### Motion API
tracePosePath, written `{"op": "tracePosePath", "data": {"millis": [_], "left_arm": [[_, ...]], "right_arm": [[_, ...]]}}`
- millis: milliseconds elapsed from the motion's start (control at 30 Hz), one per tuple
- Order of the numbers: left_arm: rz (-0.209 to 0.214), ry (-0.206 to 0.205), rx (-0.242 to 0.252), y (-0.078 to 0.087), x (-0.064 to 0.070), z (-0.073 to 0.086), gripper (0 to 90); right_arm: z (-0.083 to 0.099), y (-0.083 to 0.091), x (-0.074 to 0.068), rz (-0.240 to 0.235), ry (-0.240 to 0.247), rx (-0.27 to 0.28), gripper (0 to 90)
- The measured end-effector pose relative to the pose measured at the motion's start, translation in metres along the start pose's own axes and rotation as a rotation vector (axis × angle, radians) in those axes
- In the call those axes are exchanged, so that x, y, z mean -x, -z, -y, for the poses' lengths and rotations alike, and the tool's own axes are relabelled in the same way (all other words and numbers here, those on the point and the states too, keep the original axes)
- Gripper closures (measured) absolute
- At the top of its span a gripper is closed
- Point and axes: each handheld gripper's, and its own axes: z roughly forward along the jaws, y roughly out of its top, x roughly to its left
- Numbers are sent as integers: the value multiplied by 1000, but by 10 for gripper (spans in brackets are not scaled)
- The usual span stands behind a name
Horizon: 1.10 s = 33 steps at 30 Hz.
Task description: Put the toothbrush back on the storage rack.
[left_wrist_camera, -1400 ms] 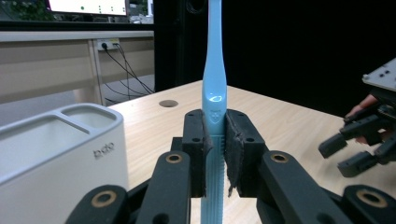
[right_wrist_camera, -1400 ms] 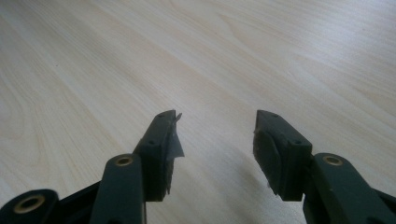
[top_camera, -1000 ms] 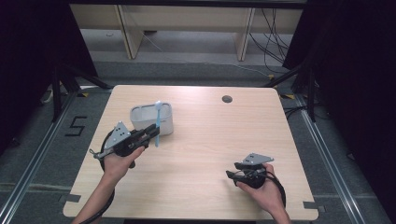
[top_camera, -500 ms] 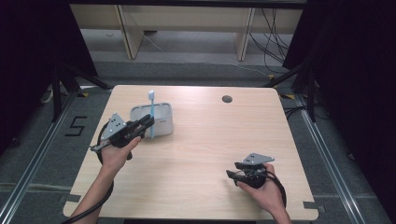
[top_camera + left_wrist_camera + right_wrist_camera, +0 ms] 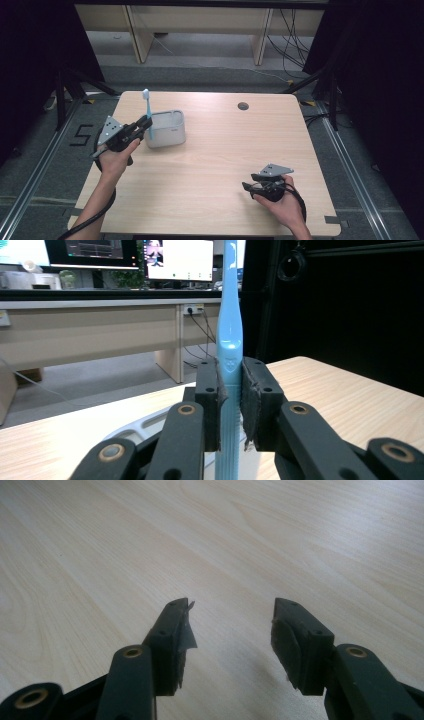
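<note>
Over the last second you swing the toothbrush [image 5: 146,111] from lying across the grey holder [image 5: 166,129] to standing upright at its 9 o'clock rim, bristles at 12 o'clock. I judge that the brush is now lined up to drop into the holder, so lowering and letting go remain. On the table [image 5: 220,150], your left forearm reaches up toward 1 o'clock from the near edge. The left gripper [image 5: 231,390] pinches the handle between its pads. The right gripper [image 5: 231,635] rests spread and empty near the table's 5 o'clock corner.
</note>
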Motion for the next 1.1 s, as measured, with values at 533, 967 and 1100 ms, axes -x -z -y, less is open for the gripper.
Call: {"op": "tracePosePath", "data": {"millis": [533,967,1100], "left_arm": [[-50,5,19,1,-15,-5,782],[-59,19,23,-8,-23,-5,782],[-54,8,25,-12,-23,-5,782]], "right_arm": [[-1,1,0,12,1,2,501],[0,0,1,19,19,10,501],[0,0,1,19,19,10,501]]}}
